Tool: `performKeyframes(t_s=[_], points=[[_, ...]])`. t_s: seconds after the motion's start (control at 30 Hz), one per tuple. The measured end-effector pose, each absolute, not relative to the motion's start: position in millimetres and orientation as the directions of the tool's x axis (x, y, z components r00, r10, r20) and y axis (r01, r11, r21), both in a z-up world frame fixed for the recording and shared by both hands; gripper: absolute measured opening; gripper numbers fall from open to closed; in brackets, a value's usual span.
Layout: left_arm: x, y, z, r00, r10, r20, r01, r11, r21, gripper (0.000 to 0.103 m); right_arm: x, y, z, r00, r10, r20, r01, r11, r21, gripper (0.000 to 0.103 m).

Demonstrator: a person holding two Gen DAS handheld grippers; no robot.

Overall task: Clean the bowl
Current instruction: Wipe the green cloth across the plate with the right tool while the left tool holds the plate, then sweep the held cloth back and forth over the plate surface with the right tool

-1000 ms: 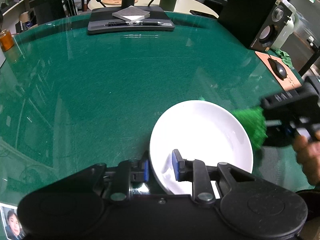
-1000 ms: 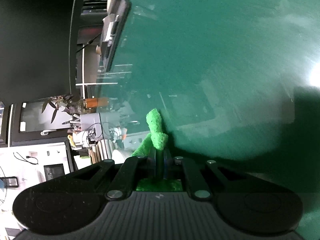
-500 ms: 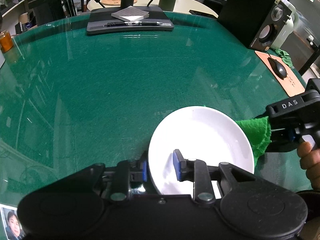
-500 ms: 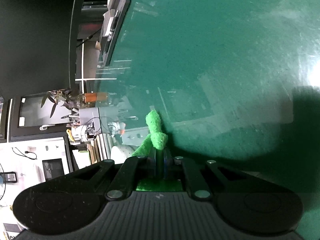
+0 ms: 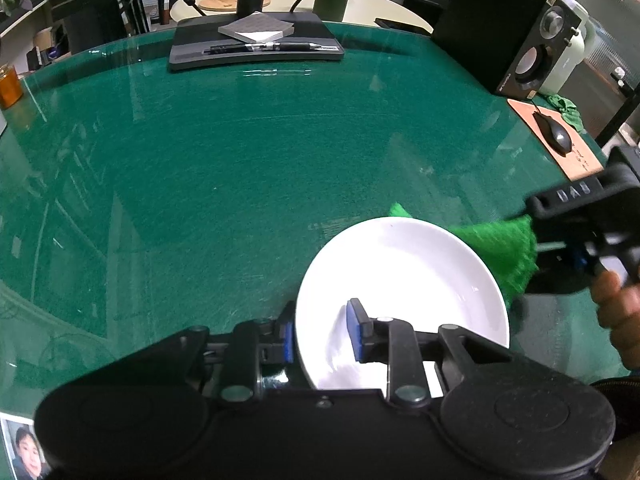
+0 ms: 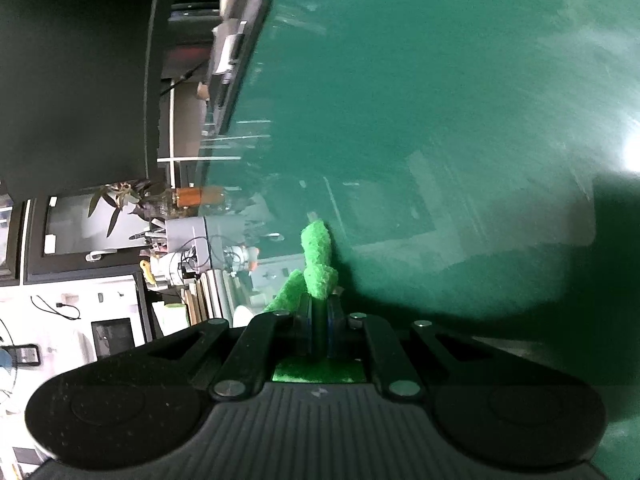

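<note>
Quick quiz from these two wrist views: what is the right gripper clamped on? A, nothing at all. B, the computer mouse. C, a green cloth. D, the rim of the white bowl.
C: in the right wrist view the right gripper has its jaws closed on the green cloth, which bunches out past the tips; the left wrist view shows that cloth at the far rim of the white bowl.

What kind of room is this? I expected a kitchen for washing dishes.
Likely an office desk, not a kitchen: a monitor stand, a speaker and a mouse sit on the green desktop.
</note>
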State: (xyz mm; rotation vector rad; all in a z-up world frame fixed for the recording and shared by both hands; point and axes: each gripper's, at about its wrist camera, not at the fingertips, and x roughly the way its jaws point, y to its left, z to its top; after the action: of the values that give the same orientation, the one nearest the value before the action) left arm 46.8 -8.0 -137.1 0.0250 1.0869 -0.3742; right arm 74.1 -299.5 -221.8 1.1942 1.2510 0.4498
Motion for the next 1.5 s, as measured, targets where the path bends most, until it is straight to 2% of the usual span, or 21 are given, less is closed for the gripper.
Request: performKeyframes(t_s=[0.3, 0.47, 0.67, 0.93, 1.27, 1.5], points=[[48, -9, -137, 0.408, -0.282, -0.868, 0.306, 0.938, -0.161, 0.026, 111, -262, -219, 0.3, 0.828, -0.474, 0.256, 0.408, 0.876, 0.009], [48, -10, -138, 0.404, -0.288, -0.868, 0.31, 0.936, -0.167, 0.032, 94, -279, -219, 0.291, 0.831, -0.474, 0.27, 0.404, 0.874, 0.009], [49, -13, -138, 0.4, -0.295, -0.868, 0.333, 0.929, -0.162, 0.033, 78, -294, -219, 0.266, 0.826, -0.497, 0.289, 0.424, 0.858, 0.009], [48, -16, -137, 0.402, -0.286, -0.87, 0.345, 0.927, -0.145, 0.033, 113, -257, -210, 0.249, 0.839, -0.484, 0.199, 0.445, 0.873, 0.009], [46, -18, -137, 0.405, -0.282, -0.87, 0.346, 0.928, -0.14, 0.034, 77, -297, -217, 0.262, 0.831, -0.49, 0.279, 0.421, 0.863, 0.009], [45, -18, -136, 0.409, -0.279, -0.869, 0.346, 0.929, -0.136, 0.035, 114, -254, -216, 0.249, 0.843, -0.477, 0.219, 0.431, 0.876, 0.009]])
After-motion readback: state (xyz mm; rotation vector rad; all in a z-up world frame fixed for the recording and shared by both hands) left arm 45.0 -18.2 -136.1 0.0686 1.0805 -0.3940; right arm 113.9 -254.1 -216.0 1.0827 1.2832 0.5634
